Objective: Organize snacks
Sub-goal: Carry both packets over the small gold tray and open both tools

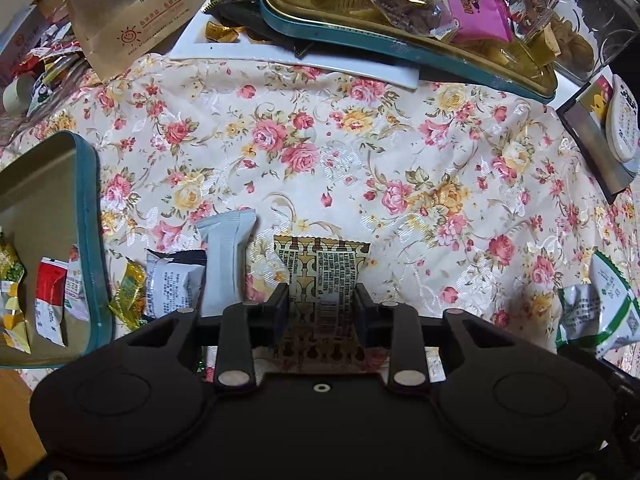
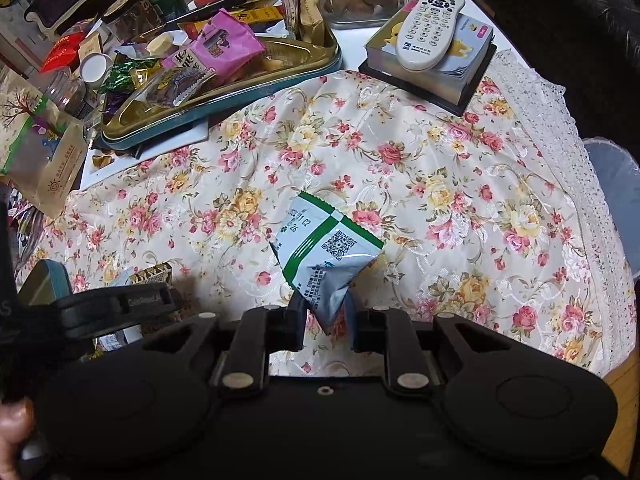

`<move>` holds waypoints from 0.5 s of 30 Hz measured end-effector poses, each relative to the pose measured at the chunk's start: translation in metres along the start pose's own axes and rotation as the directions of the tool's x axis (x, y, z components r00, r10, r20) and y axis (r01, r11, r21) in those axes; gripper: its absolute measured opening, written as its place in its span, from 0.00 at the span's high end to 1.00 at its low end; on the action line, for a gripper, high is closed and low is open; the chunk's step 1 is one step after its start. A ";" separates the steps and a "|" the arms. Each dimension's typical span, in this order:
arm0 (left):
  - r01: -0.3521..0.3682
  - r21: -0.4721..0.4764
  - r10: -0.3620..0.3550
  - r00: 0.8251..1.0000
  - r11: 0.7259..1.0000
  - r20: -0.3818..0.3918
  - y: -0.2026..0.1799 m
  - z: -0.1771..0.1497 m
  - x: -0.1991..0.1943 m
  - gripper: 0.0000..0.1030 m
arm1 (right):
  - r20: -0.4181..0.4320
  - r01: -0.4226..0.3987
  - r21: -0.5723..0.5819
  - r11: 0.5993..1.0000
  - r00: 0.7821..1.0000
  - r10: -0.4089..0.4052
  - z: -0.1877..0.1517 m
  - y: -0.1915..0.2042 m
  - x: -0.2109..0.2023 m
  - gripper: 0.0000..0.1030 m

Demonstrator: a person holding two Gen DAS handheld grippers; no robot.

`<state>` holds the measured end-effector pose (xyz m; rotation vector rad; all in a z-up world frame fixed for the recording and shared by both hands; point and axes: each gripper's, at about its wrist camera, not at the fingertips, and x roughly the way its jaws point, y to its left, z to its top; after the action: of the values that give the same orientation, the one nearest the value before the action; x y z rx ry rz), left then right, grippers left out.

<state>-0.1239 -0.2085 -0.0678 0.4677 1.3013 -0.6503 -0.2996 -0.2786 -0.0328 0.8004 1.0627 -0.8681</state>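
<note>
L gripper [image 1: 321, 300] clamps gold packet [image 1: 320, 276] over floral cloth [image 1: 320, 152]; R gripper [image 2: 323, 312] pinches green-white packet [image 2: 324, 256]. Tin [image 1: 90, 240] at left.

The left gripper [image 1: 321, 304] pointed forward and low over the surface, its jaws closed against the sides of a flat packet. The right gripper [image 2: 323, 312] sat just to its right, likewise low, jaws pinched tight on a crumpled wrapper's lower end, lifting it.
</note>
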 end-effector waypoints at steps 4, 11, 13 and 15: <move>0.003 0.007 -0.003 1.000 1.000 0.015 0.010 -0.005 -0.011 0.61 | 0.001 -0.002 0.003 1.000 1.000 0.002 0.001 0.004 -0.001 0.79; -0.026 0.001 0.026 0.996 1.000 0.080 0.041 -0.003 -0.039 0.61 | -0.011 -0.104 0.037 0.994 0.994 0.104 0.008 0.011 -0.005 0.79; -0.030 -0.012 0.031 0.995 0.999 0.095 0.052 0.000 -0.047 0.61 | -0.009 -0.151 0.044 0.988 0.988 0.151 0.010 0.015 -0.007 0.79; -0.025 -0.030 0.028 0.994 0.999 0.105 0.064 0.003 -0.055 0.61 | -0.002 -0.181 0.043 0.983 0.983 0.181 0.012 0.021 -0.010 0.79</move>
<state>-0.0861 -0.1538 -0.0160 0.4216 1.2011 -0.6253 -0.2785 -0.2776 -0.0175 0.9211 0.9630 -0.7356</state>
